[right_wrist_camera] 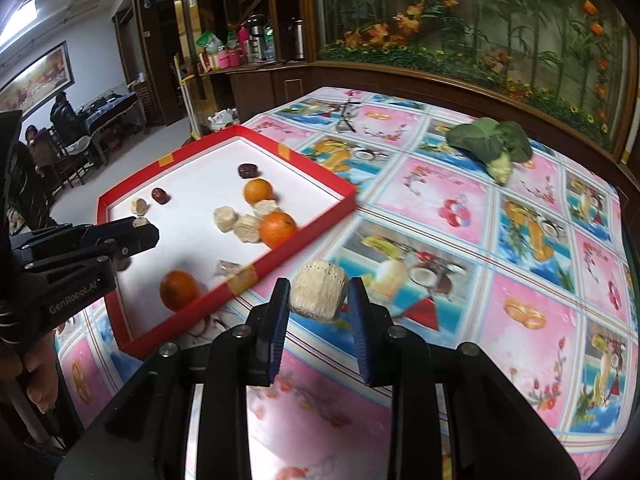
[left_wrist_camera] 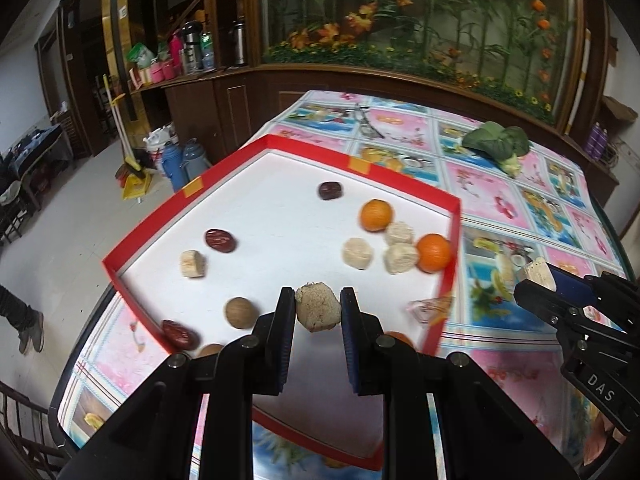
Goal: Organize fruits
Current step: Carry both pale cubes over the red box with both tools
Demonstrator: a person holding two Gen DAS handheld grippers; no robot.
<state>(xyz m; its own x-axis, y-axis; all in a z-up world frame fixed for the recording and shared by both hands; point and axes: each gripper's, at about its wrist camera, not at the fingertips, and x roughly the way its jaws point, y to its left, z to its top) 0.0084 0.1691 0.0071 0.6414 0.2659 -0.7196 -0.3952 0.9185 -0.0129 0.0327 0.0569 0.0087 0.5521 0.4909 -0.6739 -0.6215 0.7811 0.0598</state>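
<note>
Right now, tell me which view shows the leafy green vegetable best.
The right wrist view: the leafy green vegetable lies unobstructed on the tablecloth, leaves and pale stalk end both clear. The left wrist view shows it too, but farther off toward the frame's edge.

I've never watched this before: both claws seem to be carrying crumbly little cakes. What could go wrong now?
The left gripper pinches a beige cake only at its fingertips, so it might slip or crumble. The right gripper's cake hangs over the tablecloth, outside the red tray; dropped, it would miss.
</note>
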